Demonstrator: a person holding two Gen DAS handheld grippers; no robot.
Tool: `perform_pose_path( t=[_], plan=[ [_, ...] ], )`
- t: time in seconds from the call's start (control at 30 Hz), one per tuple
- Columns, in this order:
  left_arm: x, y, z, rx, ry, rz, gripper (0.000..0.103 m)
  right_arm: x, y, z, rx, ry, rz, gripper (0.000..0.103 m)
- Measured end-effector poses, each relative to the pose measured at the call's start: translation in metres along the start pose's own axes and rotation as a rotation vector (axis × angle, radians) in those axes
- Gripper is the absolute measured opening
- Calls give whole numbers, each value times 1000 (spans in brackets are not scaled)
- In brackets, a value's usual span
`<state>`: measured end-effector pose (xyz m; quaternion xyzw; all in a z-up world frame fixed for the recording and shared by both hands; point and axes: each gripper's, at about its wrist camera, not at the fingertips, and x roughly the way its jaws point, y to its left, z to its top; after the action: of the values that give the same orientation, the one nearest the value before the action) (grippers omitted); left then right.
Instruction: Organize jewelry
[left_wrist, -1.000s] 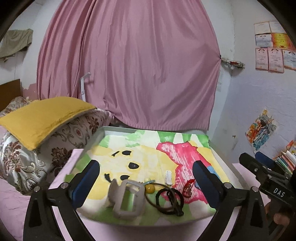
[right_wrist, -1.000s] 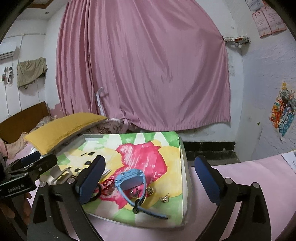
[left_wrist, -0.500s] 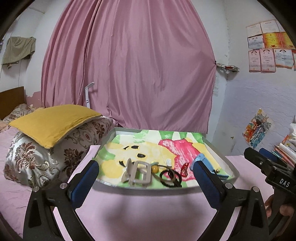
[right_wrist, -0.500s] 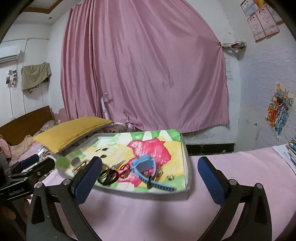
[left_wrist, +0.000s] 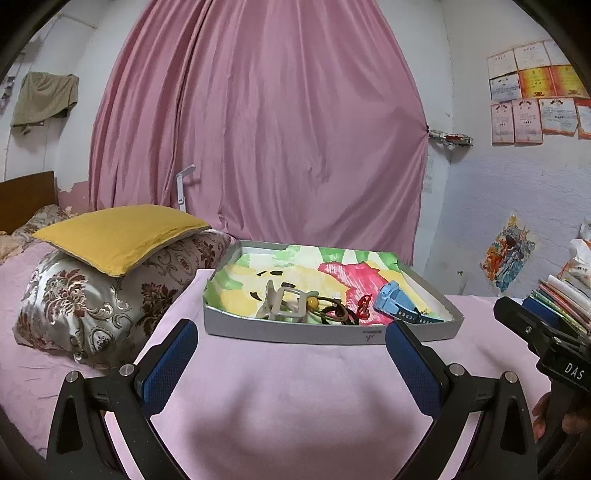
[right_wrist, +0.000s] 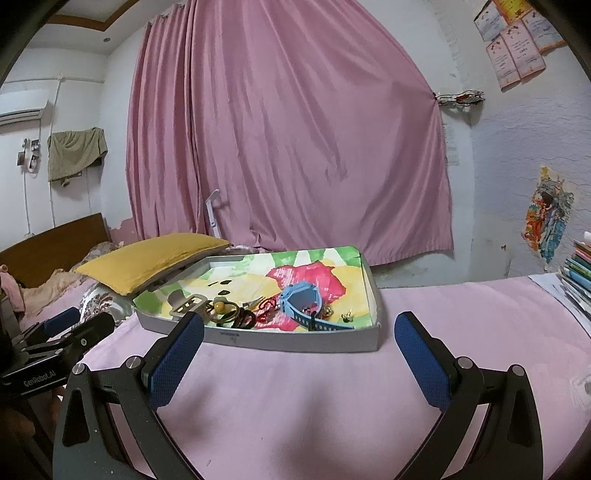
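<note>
A shallow grey tray (left_wrist: 325, 334) lined with a colourful cartoon print sits on the pink bedsheet; it also shows in the right wrist view (right_wrist: 295, 341). In it lie a blue watch (left_wrist: 397, 301) (right_wrist: 301, 299), a grey hair claw clip (left_wrist: 282, 304) (right_wrist: 188, 304), black hair ties (left_wrist: 338, 314) (right_wrist: 242, 317), a red clip (left_wrist: 364, 304) (right_wrist: 267, 304) and small earrings (right_wrist: 345, 316). My left gripper (left_wrist: 290, 341) is open and empty, short of the tray's near wall. My right gripper (right_wrist: 299, 334) is open and empty, also short of the tray.
A yellow cushion (left_wrist: 118, 232) lies on a floral pillow (left_wrist: 92, 295) left of the tray. A stack of books (left_wrist: 561, 295) (right_wrist: 576, 273) stands at the right edge. A pink curtain (left_wrist: 266, 129) hangs behind. Pink sheet (left_wrist: 288, 387) spreads between grippers and tray.
Both grippers have pulled back and away from the tray; a second ago their fingers framed the items closely, now the whole tray lies ahead of them. Both stayed open.
</note>
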<state>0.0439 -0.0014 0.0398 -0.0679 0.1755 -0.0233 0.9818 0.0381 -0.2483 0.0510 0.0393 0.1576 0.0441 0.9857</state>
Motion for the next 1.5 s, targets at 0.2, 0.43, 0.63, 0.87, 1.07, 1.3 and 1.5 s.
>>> perform_pose_path(
  t=[0.2, 0.43, 0.63, 0.87, 1.07, 1.3, 1.5],
  plan=[
    [-11, 3, -15, 3, -28, 36, 102, -9, -1, -16, 8, -18, -28, 101],
    [-6, 8, -29, -18, -3, 23, 102, -4, -3, -24, -1, 5, -49, 101],
    [-3, 10, -35, -23, 14, 28, 102, -7, 0, -27, -14, -2, -51, 101],
    [-1, 10, -37, -34, 19, 21, 102, -9, -2, -28, -13, -4, -48, 101],
    [-1, 10, -37, -35, 19, 21, 102, -8, 2, -28, -27, -5, -49, 101],
    [-1, 10, -37, -34, 19, 21, 102, -9, 1, -28, -26, -4, -47, 101],
    [-1, 10, -37, -34, 19, 21, 102, -9, 1, -28, -25, -4, -47, 101]
  ],
)
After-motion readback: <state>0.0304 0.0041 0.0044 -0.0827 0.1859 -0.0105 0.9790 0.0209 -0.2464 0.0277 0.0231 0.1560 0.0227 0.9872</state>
